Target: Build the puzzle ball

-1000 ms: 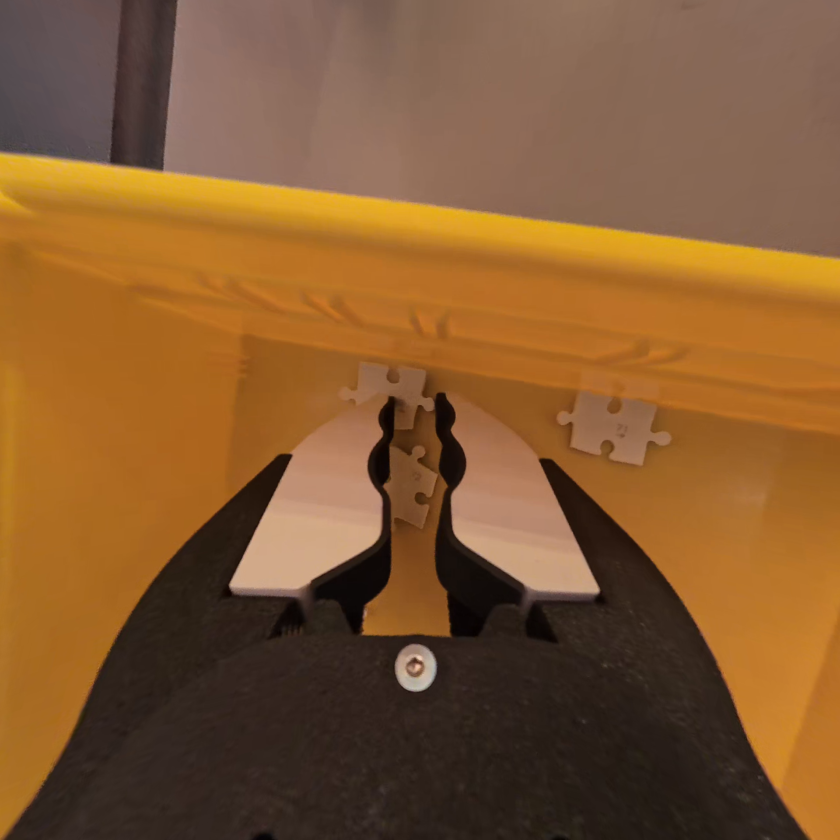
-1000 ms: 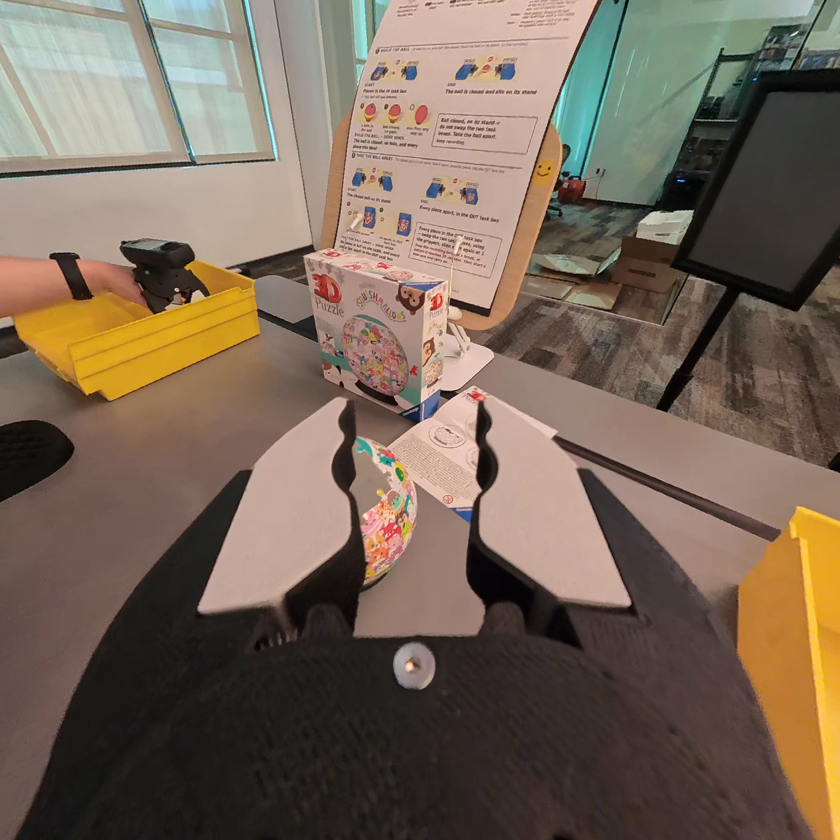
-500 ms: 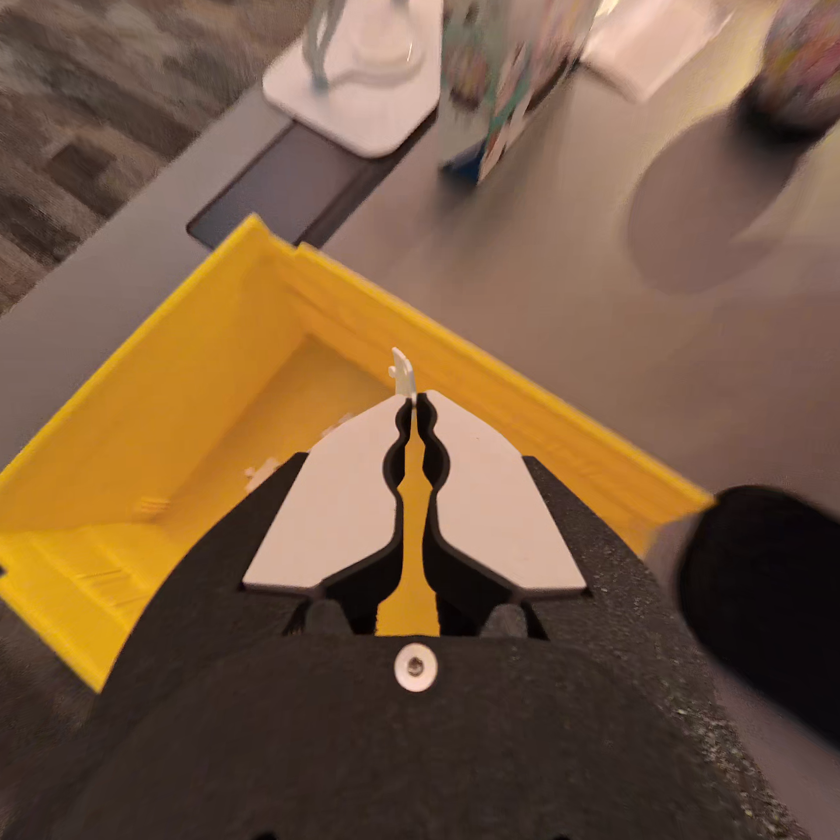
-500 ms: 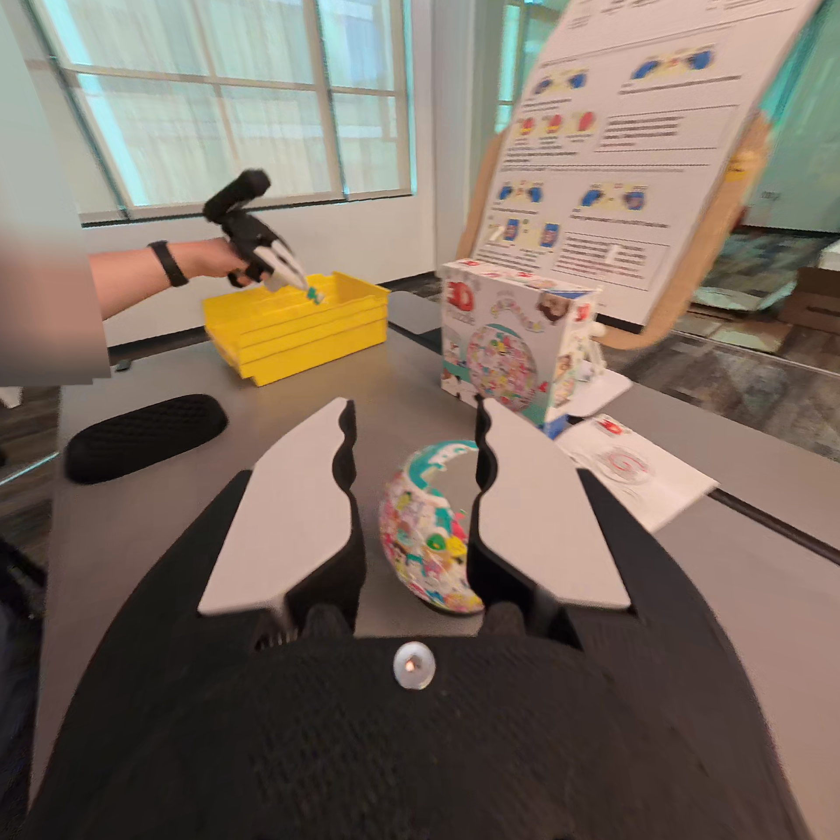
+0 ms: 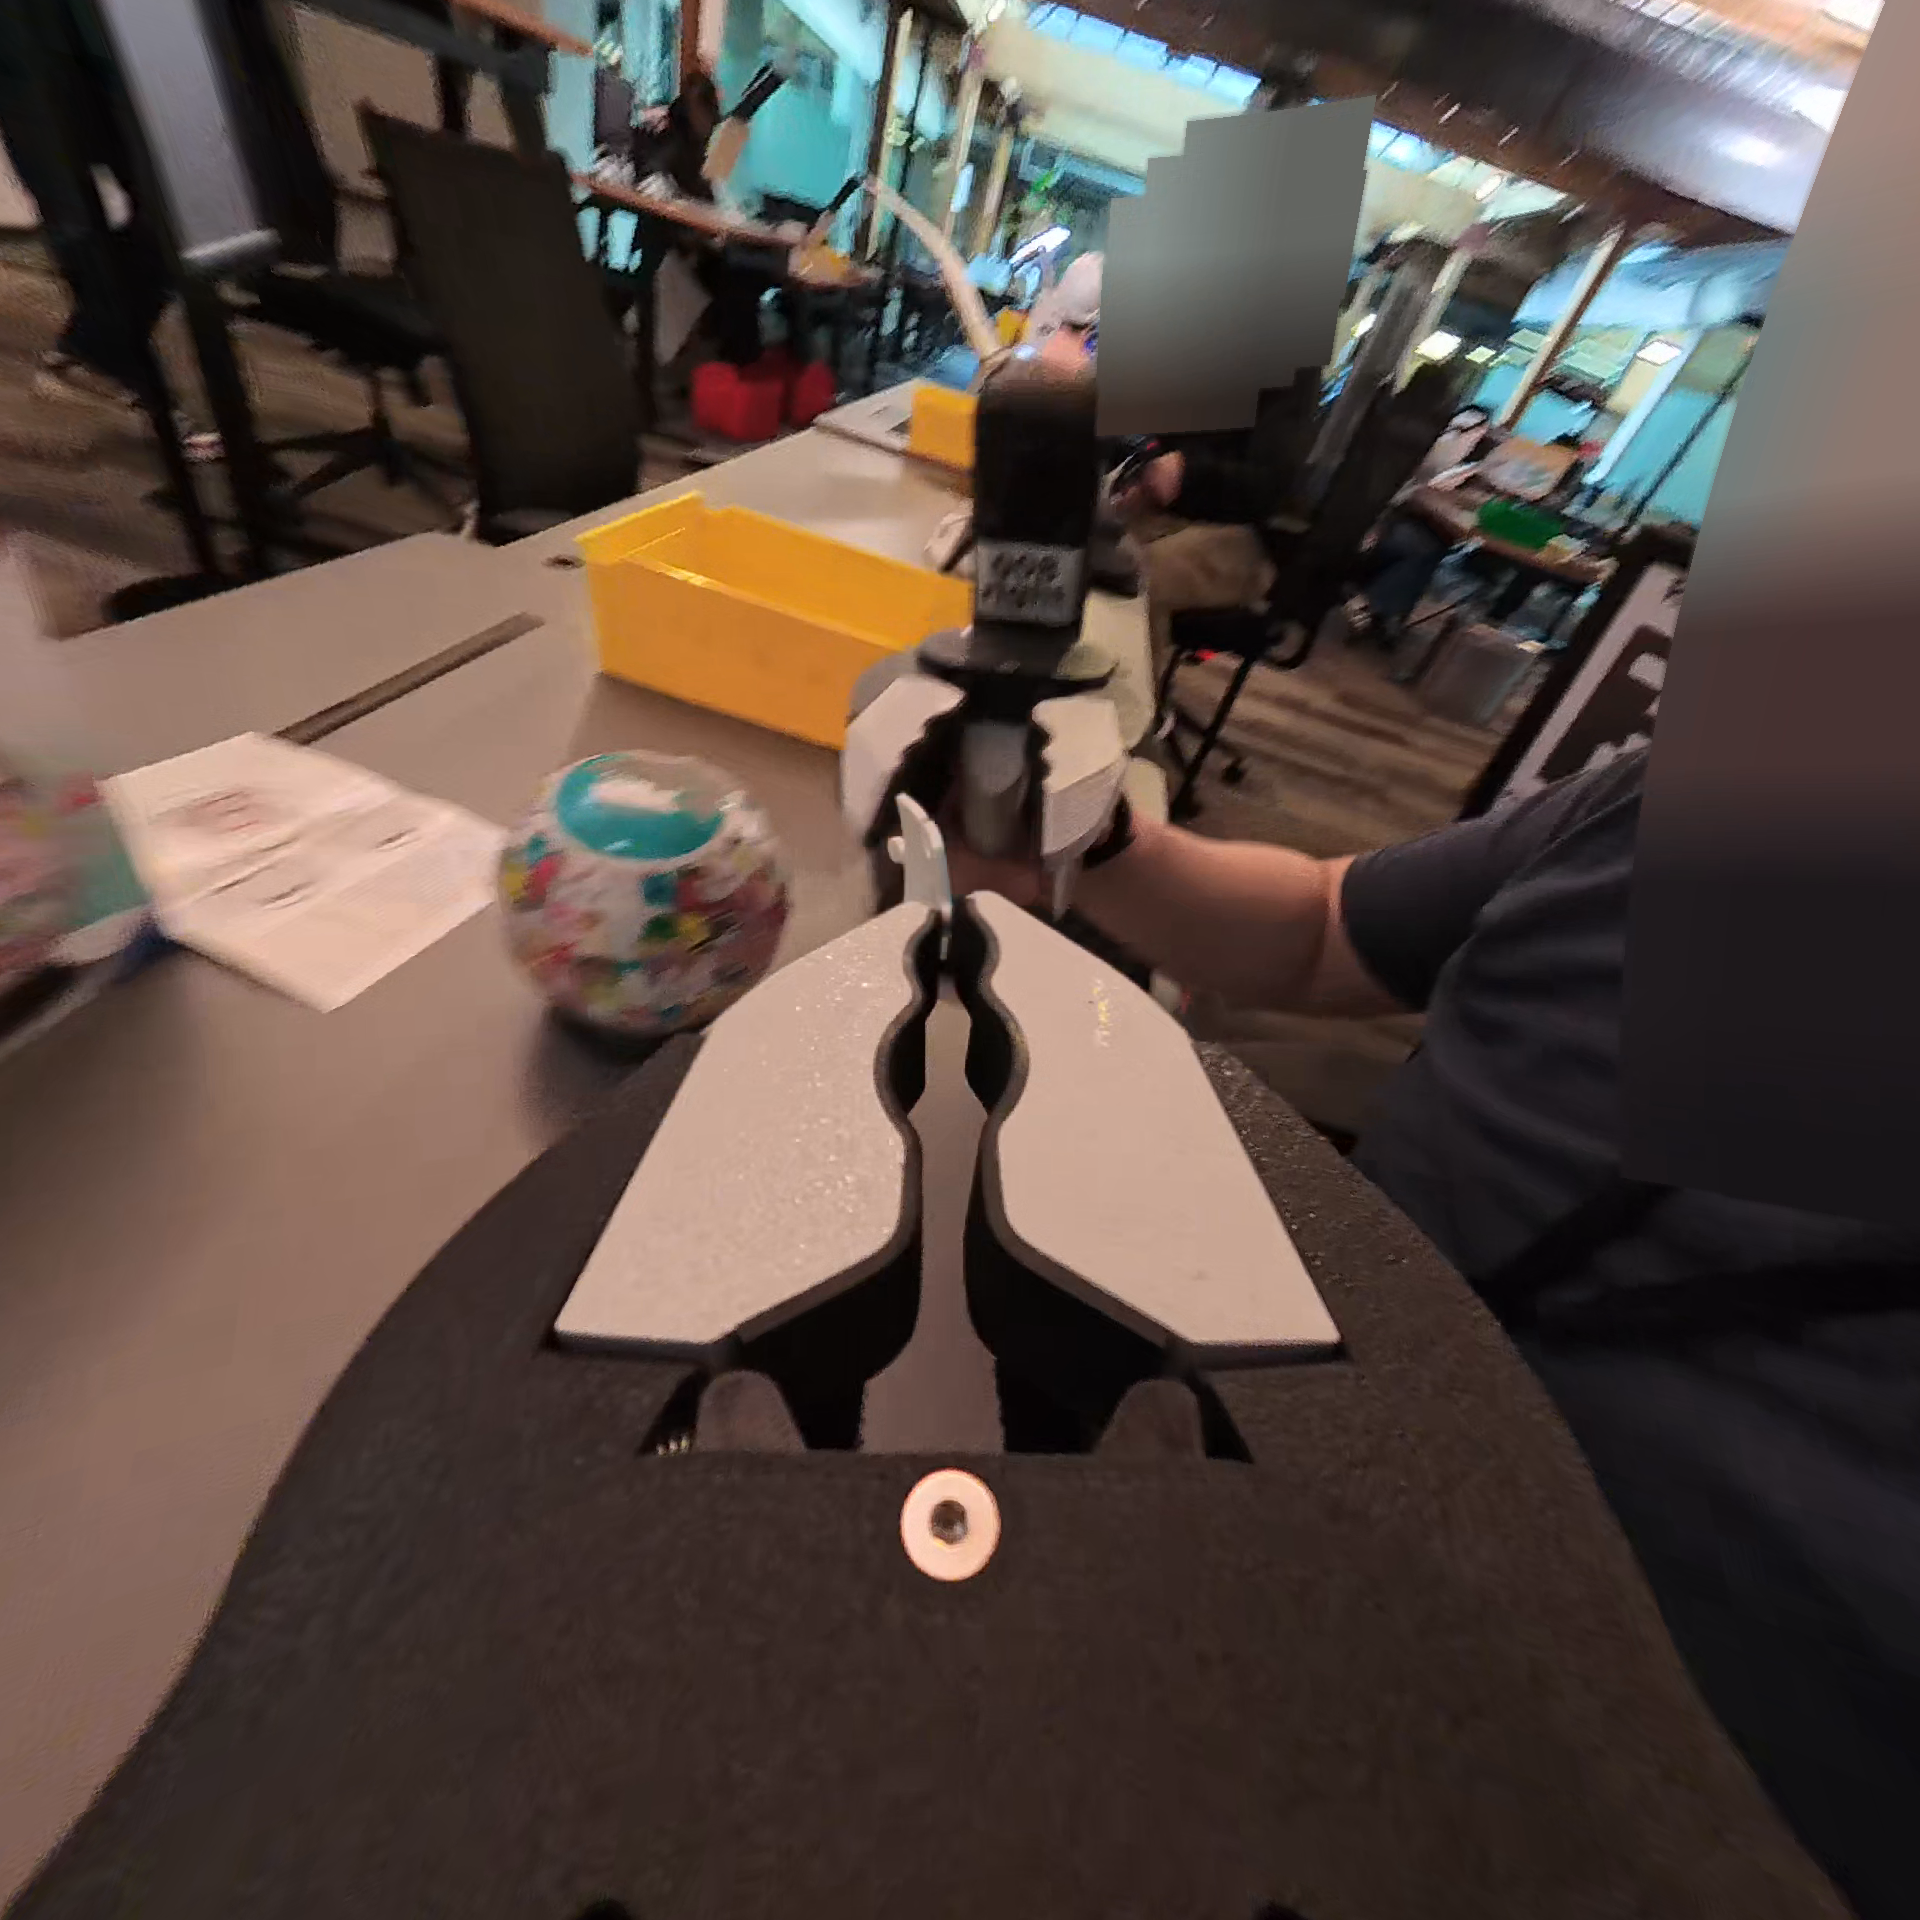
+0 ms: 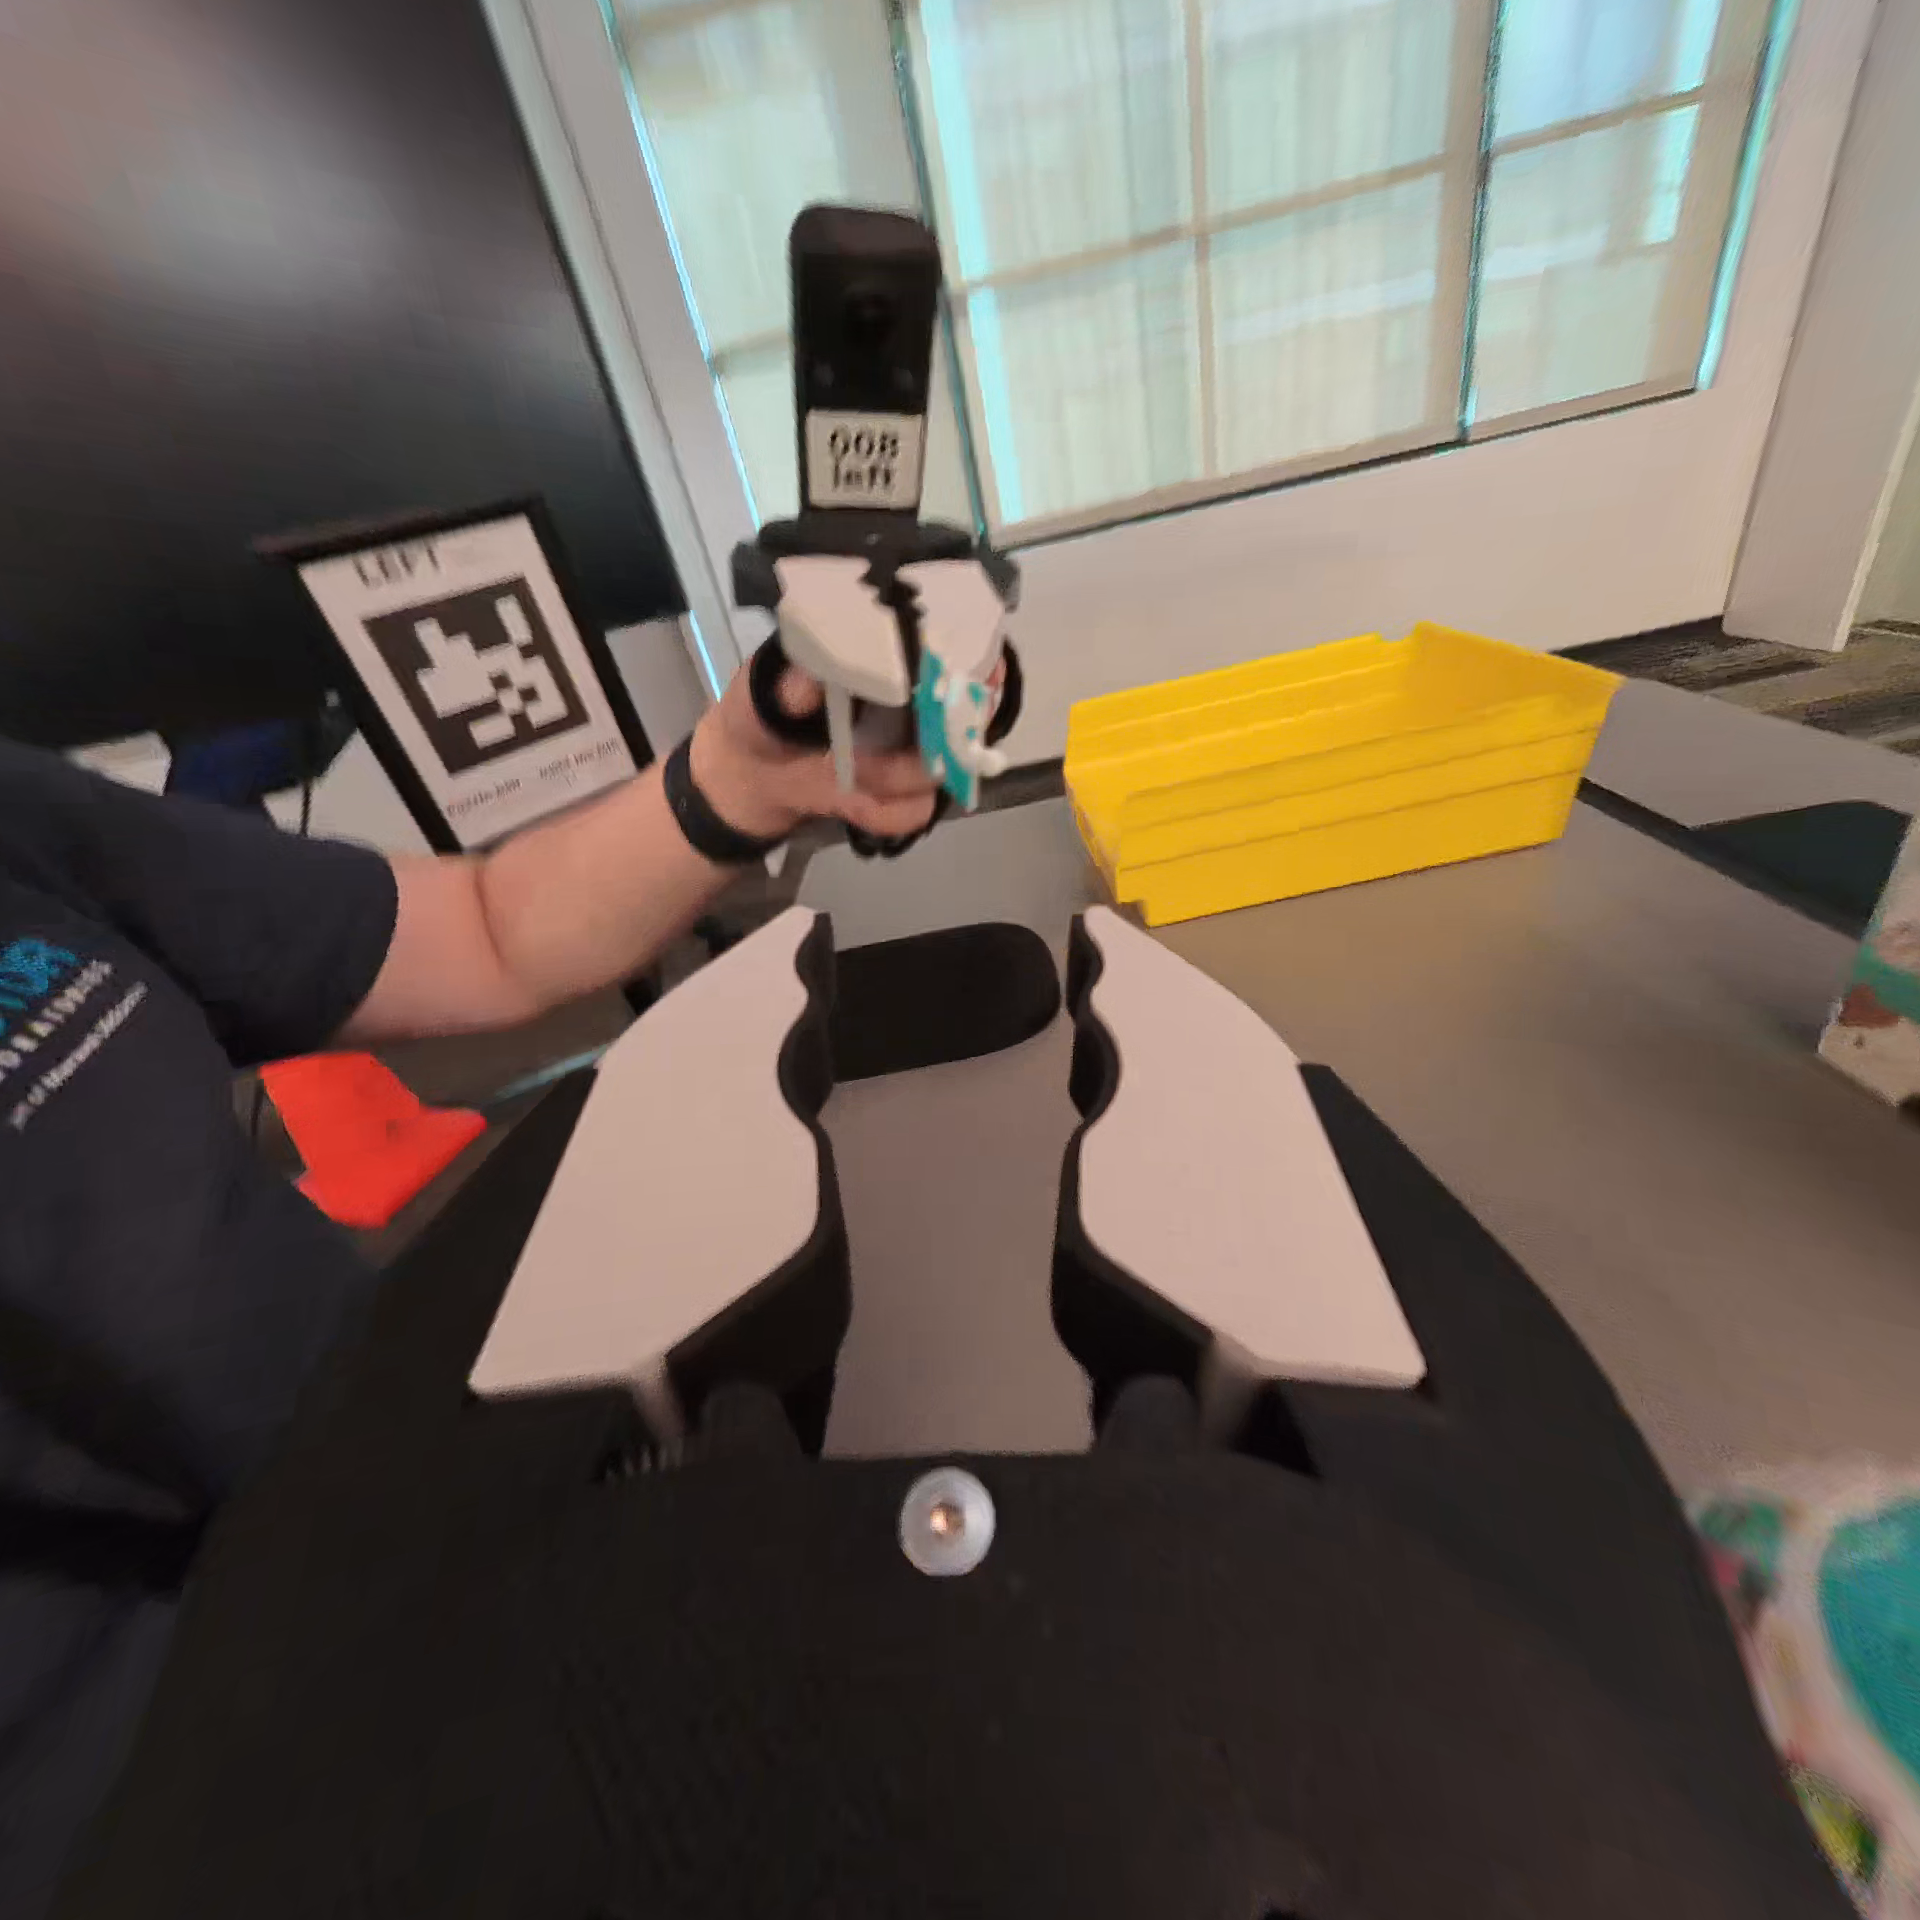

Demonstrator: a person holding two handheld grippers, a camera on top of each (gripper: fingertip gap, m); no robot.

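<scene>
My left gripper (image 5: pixel 948 916) is shut on a small puzzle piece (image 5: pixel 925 854), held upright at its tips in the air above the table. From the right wrist view, the left gripper (image 6: pixel 902 665) holds the piece (image 6: pixel 951 727), which shows teal and white. The partly built colourful puzzle ball (image 5: pixel 642 899) rests on the grey table left of my left gripper; it also shows blurred at the lower right of the right wrist view (image 6: pixel 1849 1662). My right gripper (image 6: pixel 945 935) is open and empty, facing the left gripper, and shows in the left wrist view (image 5: pixel 982 769).
A yellow bin (image 5: pixel 769 623) stands behind the ball; another yellow bin (image 6: pixel 1340 769) stands on the far side. A paper leaflet (image 5: pixel 301 862) and the puzzle box (image 6: pixel 1881 1018) lie near the ball. A black pad (image 6: pixel 940 987) lies on the table. A person's arm (image 6: pixel 540 935) holds the left gripper. The left gripper's tips are roughly 7 centimeters from the right gripper's.
My left gripper lifted out of the yellow bin with a puzzle piece and swung toward the right gripper. My right gripper turned away from the ball to face it.
</scene>
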